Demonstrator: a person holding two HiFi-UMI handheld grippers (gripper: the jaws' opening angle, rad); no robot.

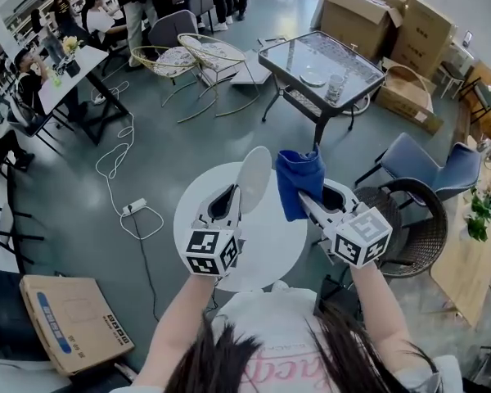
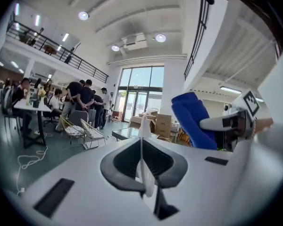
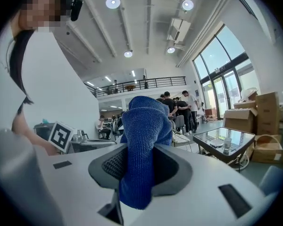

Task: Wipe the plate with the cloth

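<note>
In the head view my left gripper is shut on a white plate, which stands on its edge above the round white table. The left gripper view shows that plate edge-on as a thin white line, clamped between the jaws of the left gripper. My right gripper is shut on a folded blue cloth, held just right of the plate with a small gap between them. In the right gripper view the cloth sticks up out of the right gripper and hangs below it.
A glass-topped table stands farther off, with cardboard boxes behind it. A blue chair and a dark wicker chair sit to the right. On the floor at left lie a power strip with its cable and a flat box. People stand at the back.
</note>
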